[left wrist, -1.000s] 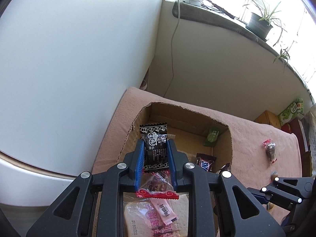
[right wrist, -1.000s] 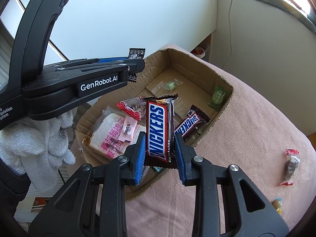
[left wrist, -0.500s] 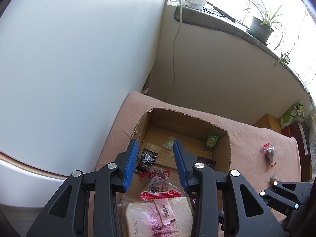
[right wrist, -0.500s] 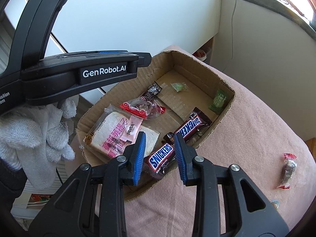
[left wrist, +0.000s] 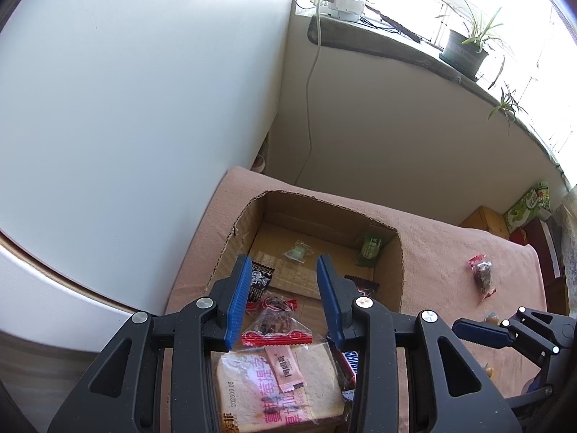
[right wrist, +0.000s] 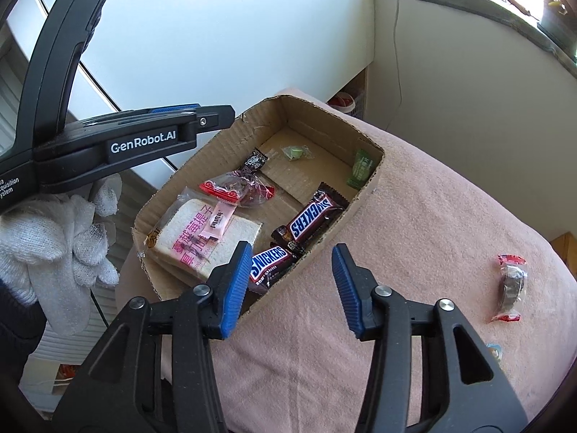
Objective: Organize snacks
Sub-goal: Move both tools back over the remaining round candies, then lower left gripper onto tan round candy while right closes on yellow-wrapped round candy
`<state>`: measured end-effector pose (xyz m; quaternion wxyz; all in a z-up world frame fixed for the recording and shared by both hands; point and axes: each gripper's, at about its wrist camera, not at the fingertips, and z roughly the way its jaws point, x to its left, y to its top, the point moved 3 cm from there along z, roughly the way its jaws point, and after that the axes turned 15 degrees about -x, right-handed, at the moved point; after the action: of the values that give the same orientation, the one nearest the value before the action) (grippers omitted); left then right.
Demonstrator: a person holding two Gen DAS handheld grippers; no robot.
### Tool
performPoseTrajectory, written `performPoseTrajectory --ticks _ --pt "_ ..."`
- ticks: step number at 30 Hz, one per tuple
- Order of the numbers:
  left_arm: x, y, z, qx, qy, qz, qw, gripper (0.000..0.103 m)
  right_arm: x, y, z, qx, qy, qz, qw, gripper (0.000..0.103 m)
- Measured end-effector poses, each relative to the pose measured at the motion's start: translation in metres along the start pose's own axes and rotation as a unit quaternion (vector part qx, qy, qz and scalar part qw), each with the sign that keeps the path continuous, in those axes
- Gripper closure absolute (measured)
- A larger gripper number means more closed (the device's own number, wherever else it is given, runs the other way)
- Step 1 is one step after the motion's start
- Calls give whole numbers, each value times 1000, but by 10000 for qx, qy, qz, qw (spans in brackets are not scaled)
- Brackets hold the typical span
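A cardboard box (right wrist: 223, 144) on the pink cloth holds two Snickers bars (right wrist: 312, 216), a bread packet (right wrist: 205, 238), a red-edged candy bag (right wrist: 234, 187), a small black packet (right wrist: 255, 160) and green sweets (right wrist: 360, 169). My right gripper (right wrist: 292, 247) hangs over the box's near right wall; its jaws are opening, with nothing between them. My left gripper (left wrist: 283, 258) stands open above the box (left wrist: 400, 270), with the black packet (left wrist: 261, 281) and the candy bag (left wrist: 276, 324) lying below it. A wrapped dark candy (right wrist: 510, 288) lies loose on the cloth to the right.
The pink cloth (right wrist: 414, 234) covers the tabletop, which drops off at the left beside a white wall. A small sweet (right wrist: 494, 350) lies near the right edge. A gloved hand (right wrist: 72, 238) holds the left gripper. A plant pot (left wrist: 465, 54) and a cable are on the windowsill behind.
The left gripper opened and the black packet dropped into the box. The right gripper let the Snickers bar fall into the box, opened wider and drew back a little.
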<state>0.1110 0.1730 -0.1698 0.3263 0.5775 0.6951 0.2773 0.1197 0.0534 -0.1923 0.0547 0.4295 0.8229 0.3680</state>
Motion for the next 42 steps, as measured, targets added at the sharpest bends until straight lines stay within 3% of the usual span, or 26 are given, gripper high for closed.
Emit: performPoseTrajectory --ticks 10,19,28,34,42 --pt "-36 -15 -16 -12 -284 202 9994 48 -65 -31 -51 -226 -597 413 9971 31" --pt "-78 -38 -25 130 -674 407 9968 46 -138 -75 -102 -316 -1327 835 9871 31" --pt "-124 -69 -25 443 -1089 546 9916 46 -189 -138 -135 -75 -1821 1314 9744 31" --pt "-161 -97 -28 768 -1501 709 9831 46 -205 -162 -144 -42 -1946 1542 9687 31" --pt "-223 -145 -38 1244 -2212 1136 9606 46 -205 -164 -142 -69 -1750 1316 9757 31"
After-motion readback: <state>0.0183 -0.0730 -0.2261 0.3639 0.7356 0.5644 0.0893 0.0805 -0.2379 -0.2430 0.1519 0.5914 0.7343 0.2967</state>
